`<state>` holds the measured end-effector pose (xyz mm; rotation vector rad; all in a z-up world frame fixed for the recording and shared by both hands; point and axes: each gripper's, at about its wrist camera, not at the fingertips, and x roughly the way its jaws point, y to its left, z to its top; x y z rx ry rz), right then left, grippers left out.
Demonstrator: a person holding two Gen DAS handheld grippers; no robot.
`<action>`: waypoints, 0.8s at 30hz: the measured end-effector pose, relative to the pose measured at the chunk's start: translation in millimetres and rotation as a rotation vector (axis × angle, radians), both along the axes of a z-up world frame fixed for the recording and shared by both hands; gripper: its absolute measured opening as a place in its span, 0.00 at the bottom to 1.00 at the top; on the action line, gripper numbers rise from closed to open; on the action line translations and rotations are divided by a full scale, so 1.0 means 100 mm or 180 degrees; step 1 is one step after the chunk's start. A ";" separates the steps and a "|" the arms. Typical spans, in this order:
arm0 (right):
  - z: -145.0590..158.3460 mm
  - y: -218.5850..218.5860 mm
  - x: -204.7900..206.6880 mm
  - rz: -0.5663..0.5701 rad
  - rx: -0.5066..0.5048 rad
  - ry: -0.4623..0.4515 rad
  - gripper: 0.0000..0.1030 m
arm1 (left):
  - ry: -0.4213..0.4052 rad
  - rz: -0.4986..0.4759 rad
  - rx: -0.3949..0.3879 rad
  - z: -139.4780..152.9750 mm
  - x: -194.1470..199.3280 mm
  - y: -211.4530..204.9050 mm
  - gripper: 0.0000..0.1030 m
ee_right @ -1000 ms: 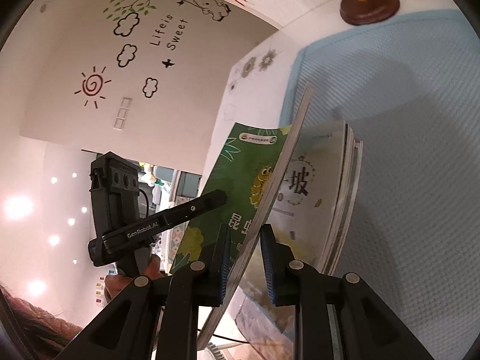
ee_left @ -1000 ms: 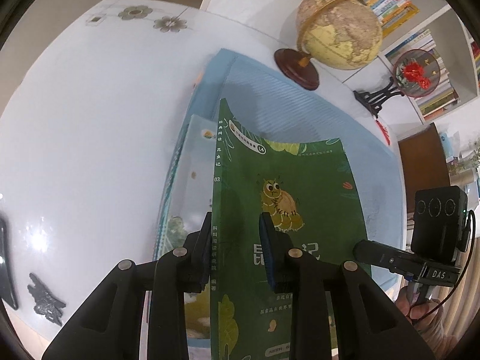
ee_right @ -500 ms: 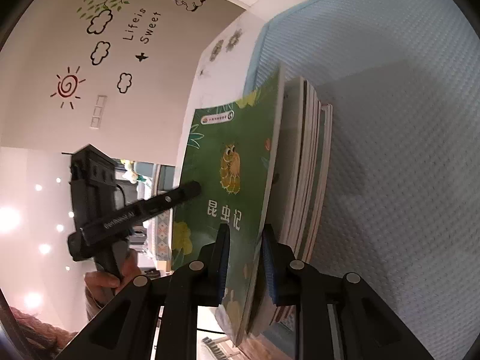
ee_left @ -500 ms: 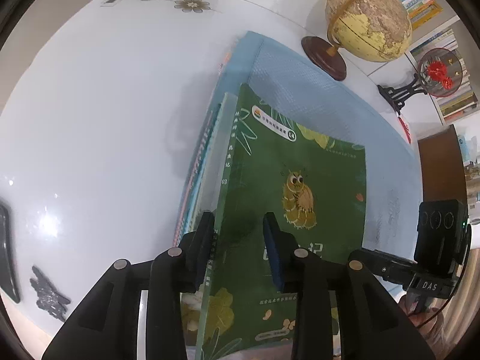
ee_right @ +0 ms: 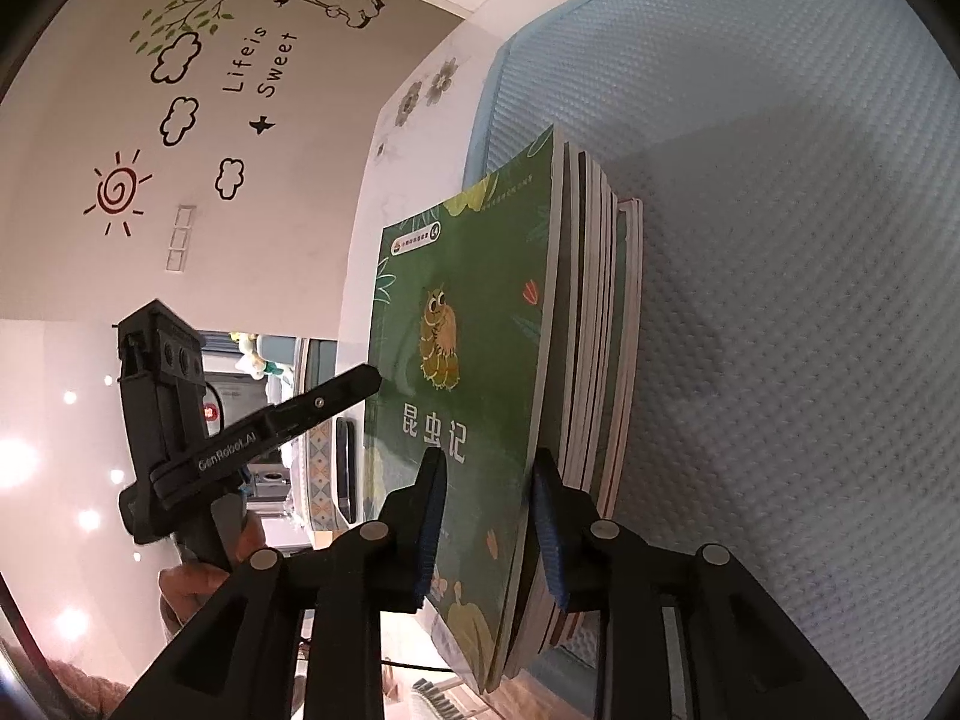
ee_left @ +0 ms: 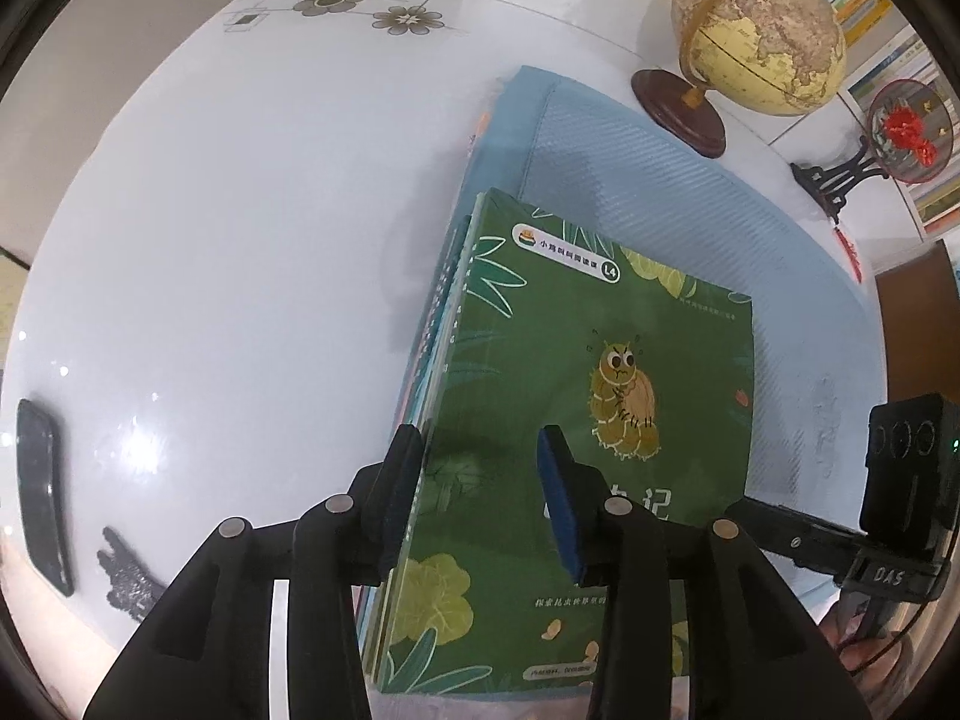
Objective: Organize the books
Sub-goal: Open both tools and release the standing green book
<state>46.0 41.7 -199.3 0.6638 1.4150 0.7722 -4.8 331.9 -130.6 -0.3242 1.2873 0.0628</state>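
Note:
A green book (ee_left: 600, 360) with a cartoon insect on its cover lies flat on top of a stack of books (ee_left: 441, 324) on the blue mat (ee_left: 660, 180). My left gripper (ee_left: 480, 492) points down over the book's spine edge. Its jaws are opening, one finger beside the spine, the other above the cover, neither pressing. In the right wrist view the green book (ee_right: 468, 330) tops the stack (ee_right: 600, 300). My right gripper (ee_right: 489, 516) straddles the book's near corner. Its jaws are opening and the pads stand off the book.
A globe (ee_left: 762, 30) on a wooden base stands behind the mat, with a red ornament on a black stand (ee_left: 906, 132) beside it. A dark phone (ee_left: 42, 480) and a small dark object (ee_left: 129, 576) lie on the white table at the left. A hand holds the left gripper's handle (ee_right: 180, 408).
The green book has gone from standing tilted on its edge to lying flat on the stack. Both grippers' jaws have widened around it.

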 end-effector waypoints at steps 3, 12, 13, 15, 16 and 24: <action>0.07 -0.01 0.02 -0.0071 -0.0022 -0.0010 0.69 | -0.0035 0.0020 0.0103 0.09 -0.05 -0.03 0.42; 0.65 -0.31 0.06 -0.0288 -0.0539 -0.0316 0.84 | -0.0186 -0.0064 0.0357 0.49 -0.16 -0.27 0.50; 0.70 -0.35 0.04 -0.0299 -0.0582 -0.0340 0.84 | -0.0201 -0.0076 0.0368 0.55 -0.17 -0.32 0.56; 0.84 -0.46 0.01 -0.0341 -0.0708 -0.0381 0.85 | -0.0307 -0.0085 0.0387 0.73 -0.22 -0.43 0.71; 0.90 -0.53 -0.03 -0.0362 -0.0770 -0.0402 0.86 | -0.0397 -0.0106 0.0402 0.84 -0.26 -0.51 0.71; 1.54 -1.07 -0.46 -0.0568 -0.1168 -0.0745 0.86 | -0.0796 -0.0456 0.0377 1.38 -0.40 -1.29 0.83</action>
